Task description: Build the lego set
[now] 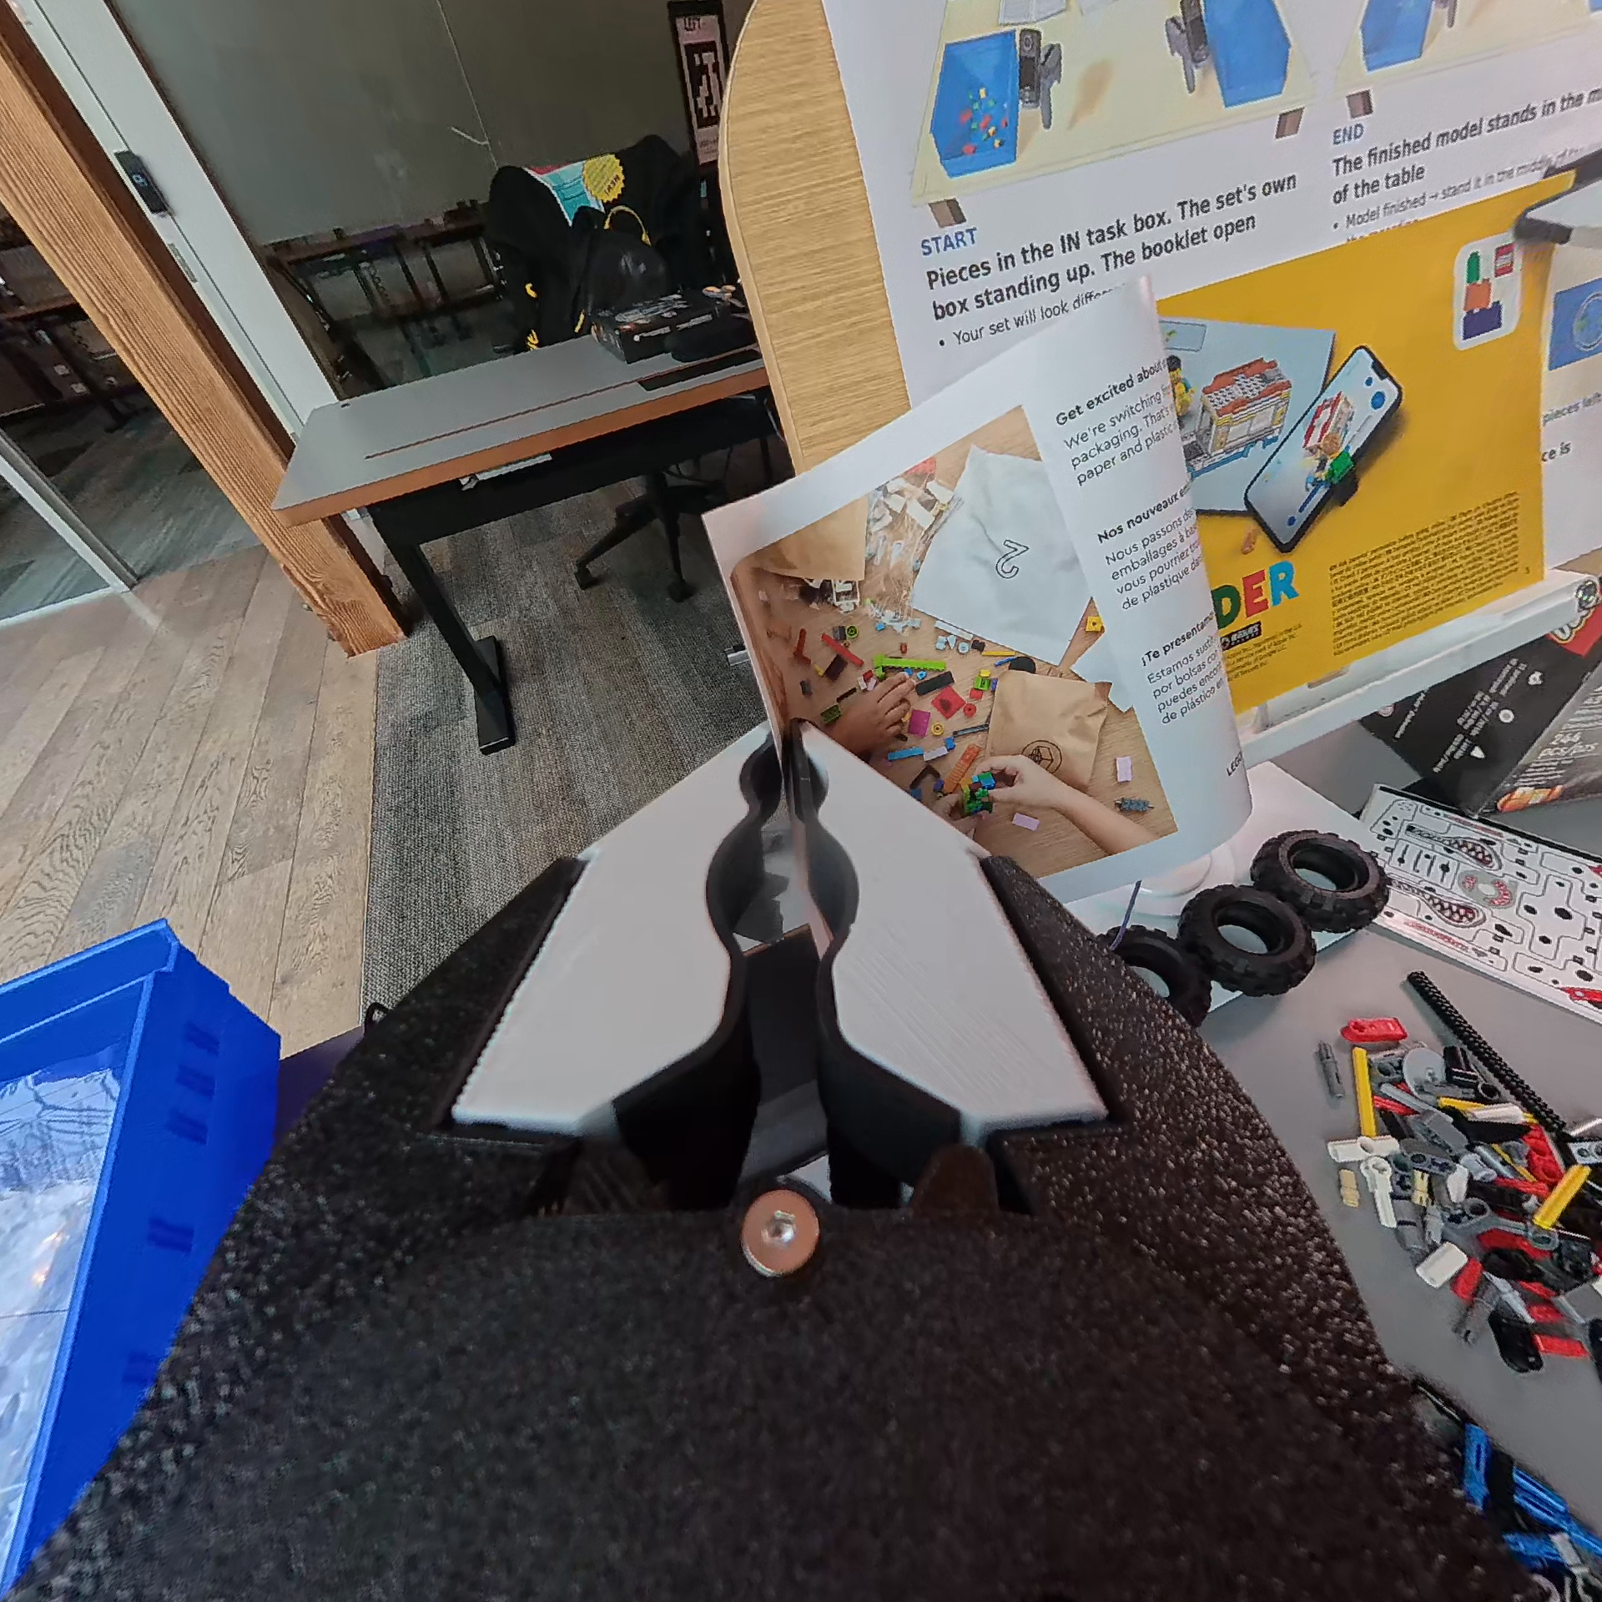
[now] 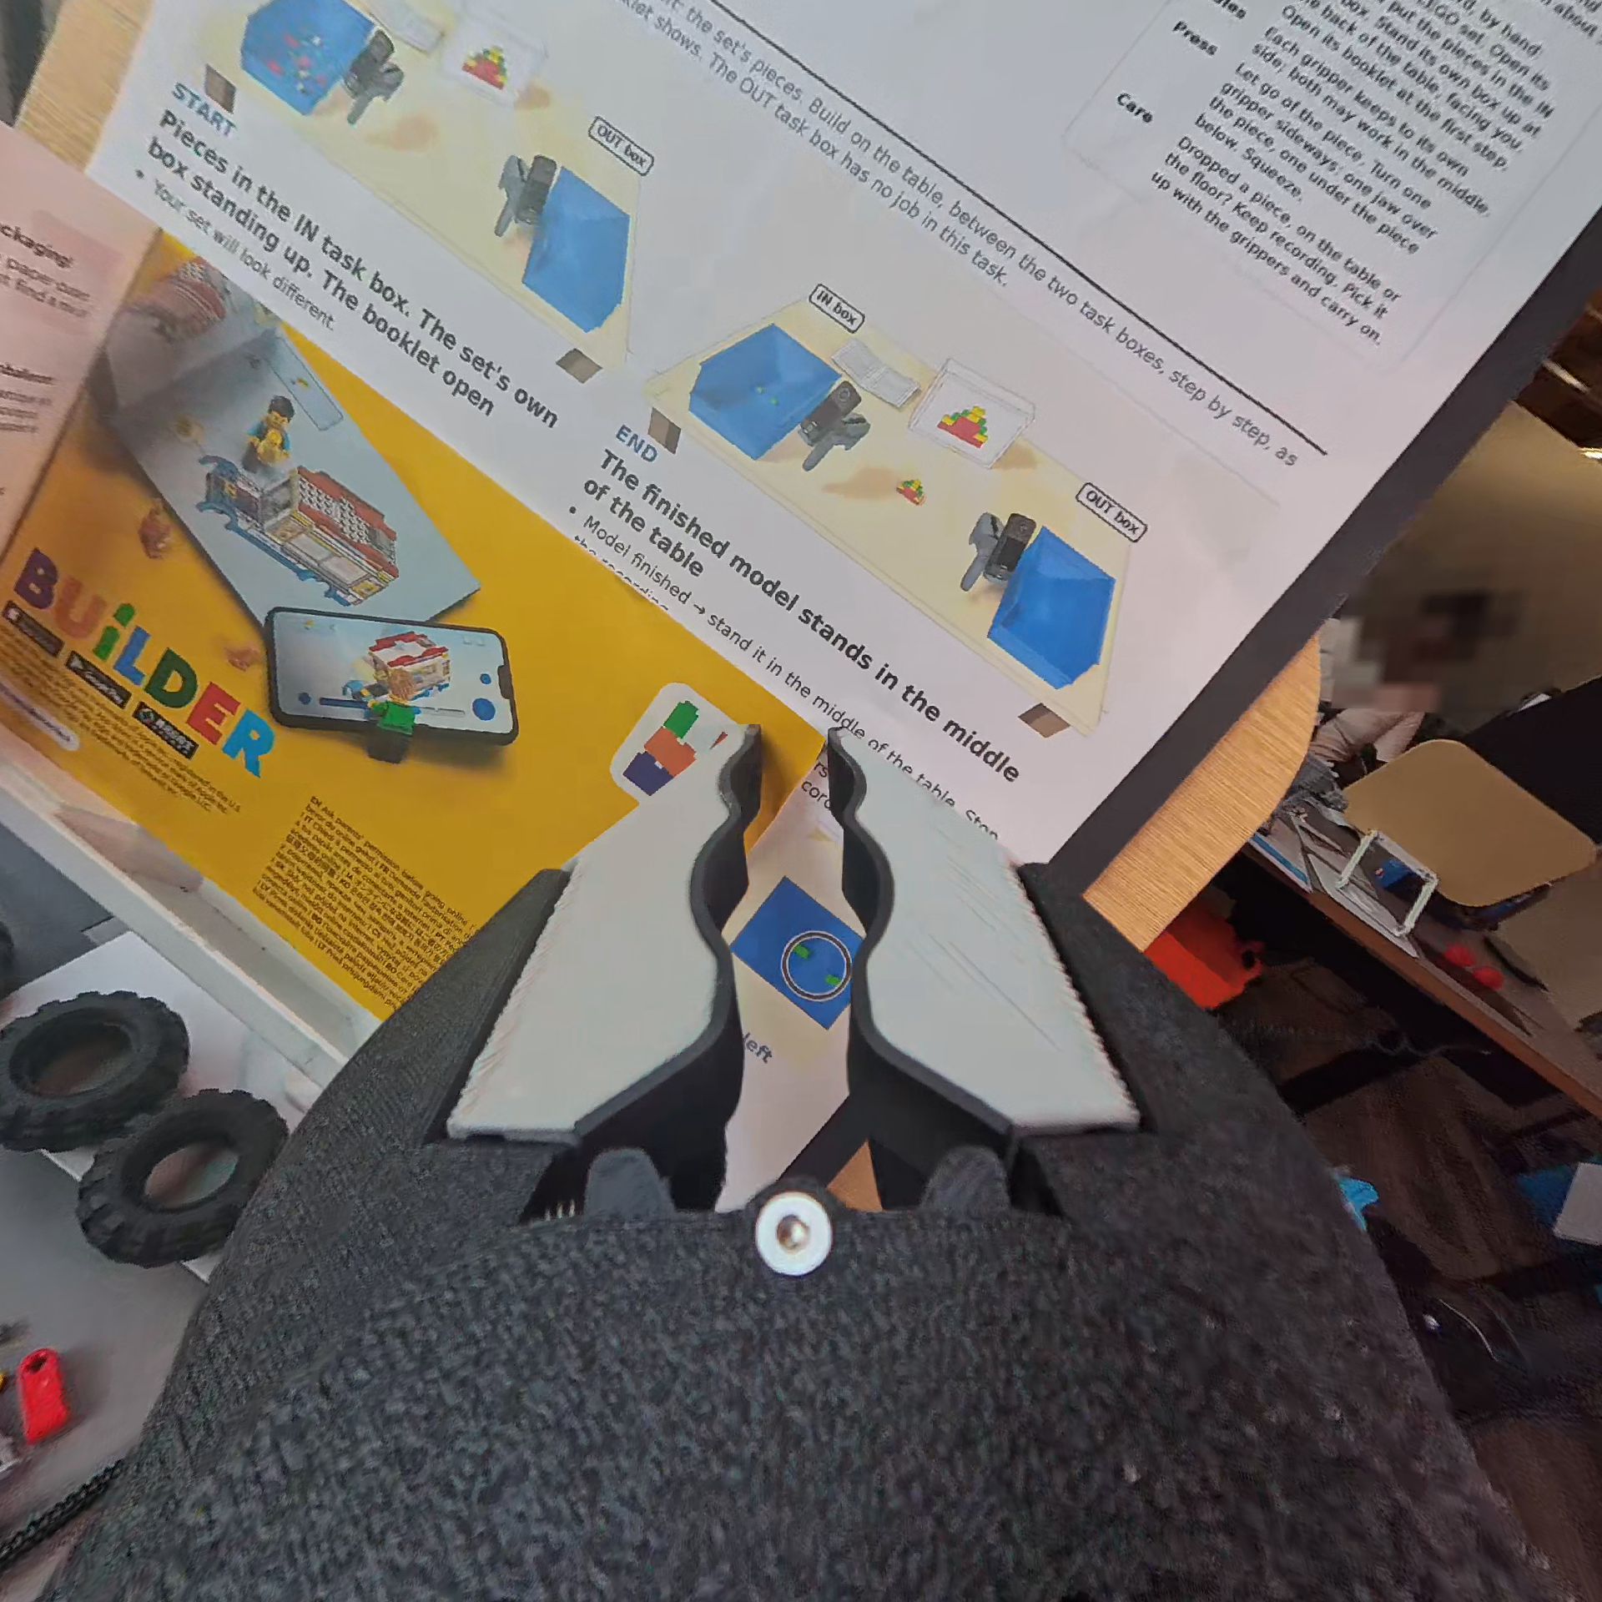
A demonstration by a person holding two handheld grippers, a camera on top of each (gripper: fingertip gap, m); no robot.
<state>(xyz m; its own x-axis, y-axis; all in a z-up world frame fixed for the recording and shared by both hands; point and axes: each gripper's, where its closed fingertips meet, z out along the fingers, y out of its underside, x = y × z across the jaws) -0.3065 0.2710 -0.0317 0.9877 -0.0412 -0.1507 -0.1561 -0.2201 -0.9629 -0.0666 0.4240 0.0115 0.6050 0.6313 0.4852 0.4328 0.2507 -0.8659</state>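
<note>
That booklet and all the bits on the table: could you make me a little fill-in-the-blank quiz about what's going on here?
1. The left gripper is shut on a page of the ____.
2. The right gripper holds ____.
3. The tyres beside the booklet are coloured ____.
4. The bin at the left is coloured ____.

Missing words: booklet; nothing; black; blue

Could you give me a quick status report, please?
Left gripper shut on booklet page. Right gripper open, empty, facing booklet. Lego pieces and tyres untouched on table. Nothing obstructing.

Left gripper [image 1: 796, 737] raised, jaws pinched together on a page, right gripper [image 2: 793, 737] raised, jaws slightly parted
</note>
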